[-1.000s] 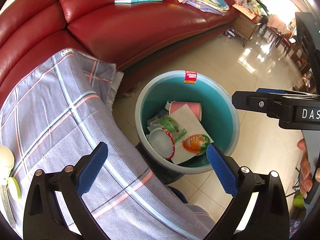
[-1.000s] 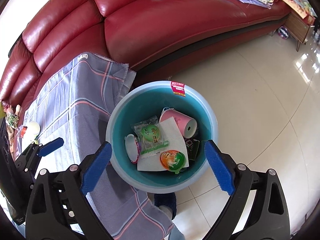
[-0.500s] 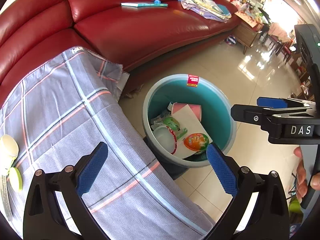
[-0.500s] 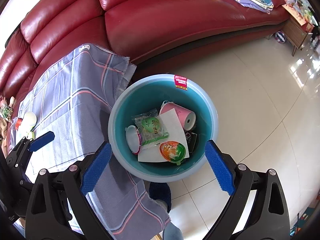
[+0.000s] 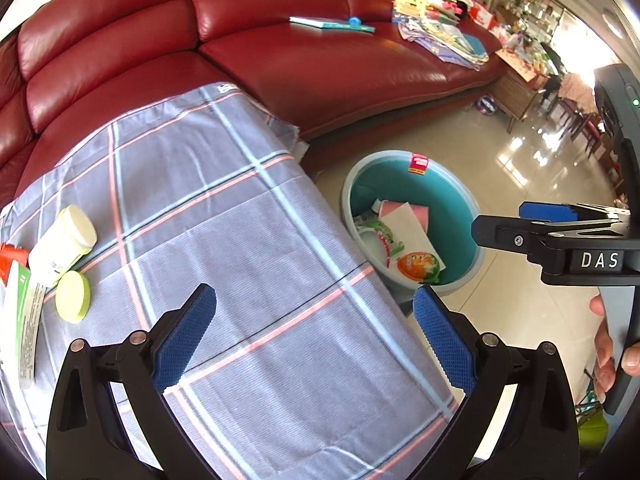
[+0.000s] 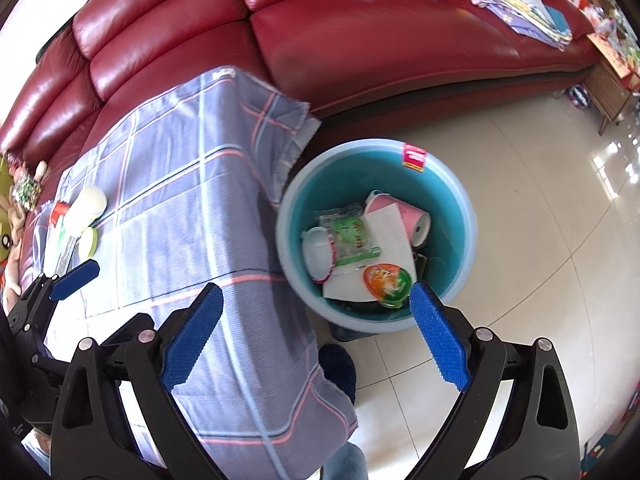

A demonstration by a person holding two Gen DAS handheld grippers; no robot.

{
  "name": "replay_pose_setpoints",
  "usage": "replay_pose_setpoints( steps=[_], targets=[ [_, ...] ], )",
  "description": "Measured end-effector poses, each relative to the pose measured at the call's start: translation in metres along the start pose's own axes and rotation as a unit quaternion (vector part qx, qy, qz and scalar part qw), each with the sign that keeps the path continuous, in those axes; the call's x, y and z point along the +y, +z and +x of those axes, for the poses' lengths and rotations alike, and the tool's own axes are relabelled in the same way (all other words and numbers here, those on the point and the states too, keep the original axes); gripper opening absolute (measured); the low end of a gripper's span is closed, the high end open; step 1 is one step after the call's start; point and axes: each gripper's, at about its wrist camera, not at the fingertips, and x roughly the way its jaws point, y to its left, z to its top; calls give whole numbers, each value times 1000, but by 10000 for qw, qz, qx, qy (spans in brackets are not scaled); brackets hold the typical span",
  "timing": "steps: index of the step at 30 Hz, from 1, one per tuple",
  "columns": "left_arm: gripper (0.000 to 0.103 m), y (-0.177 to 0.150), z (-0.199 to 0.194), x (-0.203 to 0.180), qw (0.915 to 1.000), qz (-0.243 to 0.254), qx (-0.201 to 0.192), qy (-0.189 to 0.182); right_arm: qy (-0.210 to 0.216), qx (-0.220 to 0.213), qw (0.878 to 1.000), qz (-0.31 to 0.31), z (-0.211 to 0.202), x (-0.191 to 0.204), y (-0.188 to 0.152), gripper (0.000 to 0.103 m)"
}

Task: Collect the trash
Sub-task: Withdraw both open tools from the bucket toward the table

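A teal basin (image 5: 444, 200) stands on the floor beside a table under a checked cloth (image 5: 240, 240). In the basin (image 6: 448, 208) lie a pink cup (image 6: 416, 224), a white paper towel (image 6: 384, 240), a green wrapper (image 6: 352, 232), a white lid (image 6: 316, 252) and an orange jelly cup (image 6: 386, 284). On the cloth's left lie a white bottle (image 5: 64, 240), its yellow-green cap (image 5: 73, 296) and a paper pack (image 5: 24, 320). My left gripper (image 5: 314, 312) hangs open and empty over the cloth. My right gripper (image 6: 316, 312) is open and empty above the table's edge and the basin.
A red leather sofa (image 5: 320, 60) runs behind the table, with a book (image 5: 332, 24) and a pile of cloths and papers on it. Glossy tiled floor (image 6: 540, 240) spreads right of the basin. A foot in a dark sock (image 6: 340, 368) is below the basin.
Both grippers have drawn left, from above the basin toward the table. The bottle and cap have come further into the left wrist view. Both stay open and empty.
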Motion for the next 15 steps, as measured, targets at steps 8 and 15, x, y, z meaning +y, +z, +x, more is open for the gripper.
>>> replay_pose_setpoints(
  steps=[8, 15],
  targets=[
    [99, -33, -27, 61, 9986, -380, -43, 371, 234, 89, 9988, -430, 9, 66, -9, 90],
    [99, -58, -39, 128, 9951, -725, 19, 676, 349, 300, 9963, -722, 27, 127, -7, 90]
  ],
)
